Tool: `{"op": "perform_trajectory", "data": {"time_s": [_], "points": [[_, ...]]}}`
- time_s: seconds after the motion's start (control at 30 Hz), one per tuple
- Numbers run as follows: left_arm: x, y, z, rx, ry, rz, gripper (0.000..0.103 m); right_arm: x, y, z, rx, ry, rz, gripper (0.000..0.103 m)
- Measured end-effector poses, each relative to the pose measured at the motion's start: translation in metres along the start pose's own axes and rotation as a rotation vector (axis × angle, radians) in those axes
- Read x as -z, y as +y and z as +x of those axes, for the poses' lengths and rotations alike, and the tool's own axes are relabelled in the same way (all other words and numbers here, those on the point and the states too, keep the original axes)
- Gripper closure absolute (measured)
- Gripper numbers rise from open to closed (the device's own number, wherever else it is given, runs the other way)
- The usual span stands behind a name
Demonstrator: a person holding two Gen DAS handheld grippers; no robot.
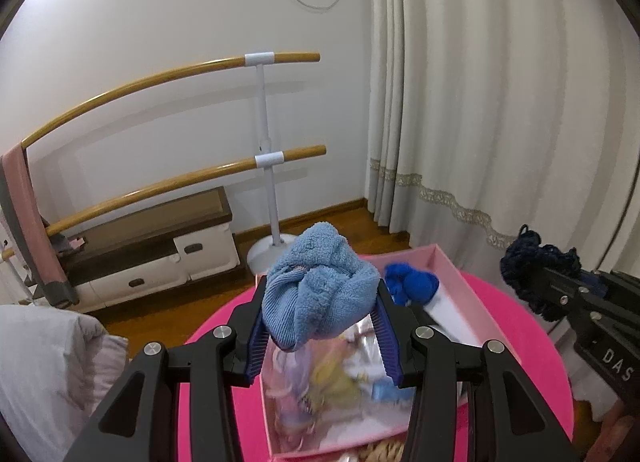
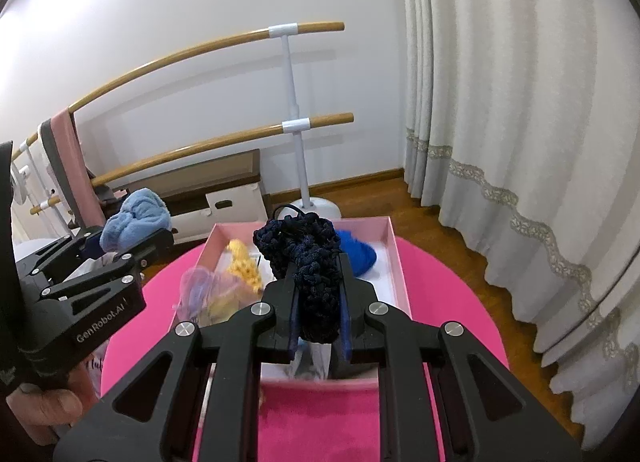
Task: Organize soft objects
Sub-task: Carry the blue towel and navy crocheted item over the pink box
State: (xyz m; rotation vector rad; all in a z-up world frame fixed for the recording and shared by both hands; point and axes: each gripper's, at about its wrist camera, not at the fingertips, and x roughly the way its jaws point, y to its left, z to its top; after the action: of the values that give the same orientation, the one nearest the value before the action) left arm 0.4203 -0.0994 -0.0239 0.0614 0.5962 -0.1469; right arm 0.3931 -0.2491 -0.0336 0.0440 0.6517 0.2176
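Pink table [image 1: 520,326]; blue towel [image 1: 320,282] clamped in left hand-held gripper [image 1: 320,326].

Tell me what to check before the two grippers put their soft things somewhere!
1. Left gripper holds the light blue towel tight: ok.
2. Right gripper is shut on the dark blue knitted piece: ok.
3. Both soft things are lifted above the pink box: ok.
4. Free room in the box: ok, white floor shows beside the bright blue yarn.
5. The two grippers are apart from each other: ok.
6. Where each thing should go: cannot tell.
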Motion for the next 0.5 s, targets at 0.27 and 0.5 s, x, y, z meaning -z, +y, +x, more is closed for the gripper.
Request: {"op": "perform_trajectory", "data": {"time_s": [0.27, 0.5], "points": [[-0.029, -0.012, 0.042, -0.014, 0.011, -0.003, 0.06, -0.02, -0.011, 0.032, -0.015, 0.03, 0.027, 0.089], [-0.046, -0.019, 0.09, -0.018, 0.039, -0.024, 0.06, -0.024, -0.022, 0.057, -0.019, 0.065, 0.048, 0.089]]}}
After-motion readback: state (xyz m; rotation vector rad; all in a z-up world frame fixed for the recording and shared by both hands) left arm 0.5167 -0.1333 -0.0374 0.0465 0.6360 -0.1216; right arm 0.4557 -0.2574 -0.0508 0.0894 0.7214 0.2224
